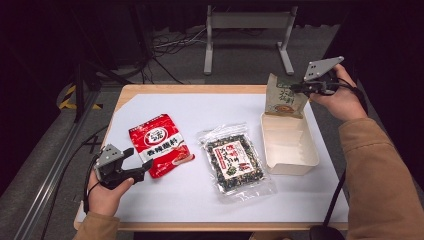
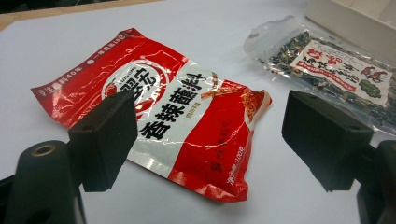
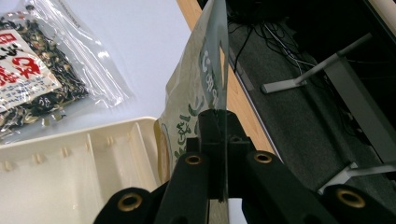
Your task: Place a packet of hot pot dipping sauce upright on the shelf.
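The left hand [image 1: 102,192] rests low at the near left of the table and wraps the body of the left gripper [image 1: 142,167]. This gripper lies almost level and points to the right and a little away from the person. Its two black jaws stand wide apart, with nothing between the pads [image 2: 105,135]. The right forearm, in a tan sleeve [image 1: 380,175], comes up along the right side. The right hand [image 1: 342,97] is raised at the far right and holds the right gripper [image 1: 300,89], which points to the left. Its jaws are pressed together on the edge of a pouch [image 3: 196,93], which they hold upright.
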Demonstrator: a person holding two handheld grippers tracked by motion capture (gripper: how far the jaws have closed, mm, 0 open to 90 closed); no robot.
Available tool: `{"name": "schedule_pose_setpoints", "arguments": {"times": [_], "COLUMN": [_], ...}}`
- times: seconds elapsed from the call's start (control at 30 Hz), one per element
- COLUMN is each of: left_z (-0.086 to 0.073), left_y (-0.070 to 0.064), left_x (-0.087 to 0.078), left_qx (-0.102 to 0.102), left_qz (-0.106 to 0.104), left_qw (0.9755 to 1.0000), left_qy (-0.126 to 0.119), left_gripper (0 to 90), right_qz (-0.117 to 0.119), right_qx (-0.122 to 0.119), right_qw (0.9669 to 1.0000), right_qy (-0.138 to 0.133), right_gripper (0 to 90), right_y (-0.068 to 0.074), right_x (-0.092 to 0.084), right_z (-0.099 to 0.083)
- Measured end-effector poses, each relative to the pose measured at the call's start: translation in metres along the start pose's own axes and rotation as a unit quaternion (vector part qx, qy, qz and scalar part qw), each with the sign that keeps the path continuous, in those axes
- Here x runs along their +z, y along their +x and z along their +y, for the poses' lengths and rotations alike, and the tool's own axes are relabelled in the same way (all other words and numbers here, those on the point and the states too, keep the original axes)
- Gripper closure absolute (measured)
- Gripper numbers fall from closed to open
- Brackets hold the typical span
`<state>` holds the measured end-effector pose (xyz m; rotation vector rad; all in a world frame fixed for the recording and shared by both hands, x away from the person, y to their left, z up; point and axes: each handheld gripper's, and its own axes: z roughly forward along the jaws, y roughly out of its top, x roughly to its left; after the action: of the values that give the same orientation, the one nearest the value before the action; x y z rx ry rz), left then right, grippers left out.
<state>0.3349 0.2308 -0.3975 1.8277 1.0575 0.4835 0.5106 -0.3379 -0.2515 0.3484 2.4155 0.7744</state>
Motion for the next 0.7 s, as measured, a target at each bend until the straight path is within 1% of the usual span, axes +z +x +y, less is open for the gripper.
{"name": "schedule_pose_setpoints", "arguments": {"times": [0.1, 0.37, 0.43, 0.47, 0.57, 0.7], "left_z": [0.0, -0.001, -0.001, -0.001, -0.001, -0.002], "left_y": [0.0, -0.001, -0.001, -0.001, 0.0, 0.0], "left_x": [0.0, 0.002, 0.002, 0.002, 0.003, 0.004], "left_qx": [-0.001, -0.003, -0.003, -0.003, -0.001, -0.001], "left_qz": [-0.002, -0.004, -0.005, -0.005, -0.005, -0.004], "left_qw": [1.0, 1.0, 1.0, 1.0, 1.0, 0.9999], "left_qy": [0.001, 0.004, 0.005, 0.006, 0.007, 0.009], "left_gripper": [19.2, 19.2, 19.2, 19.2, 19.2, 19.2], "right_qz": [-0.002, 0.003, 0.003, 0.007, 0.01, 0.011], "right_qx": [-0.004, 0.005, 0.002, 0.004, 0.008, 0.021], "right_qw": [1.0, 1.0, 1.0, 0.9999, 0.9999, 0.9996], "right_qy": [0.007, 0.004, 0.005, 0.008, 0.01, 0.014], "right_gripper": [89.7, 89.7, 89.7, 89.7, 89.7, 89.6], "right_y": [0.0, 0.003, 0.005, 0.005, 0.006, 0.006], "right_x": [0.005, 0.013, 0.016, 0.018, 0.023, 0.026], "right_z": [-0.003, -0.005, -0.006, -0.006, -0.009, -0.012]}}
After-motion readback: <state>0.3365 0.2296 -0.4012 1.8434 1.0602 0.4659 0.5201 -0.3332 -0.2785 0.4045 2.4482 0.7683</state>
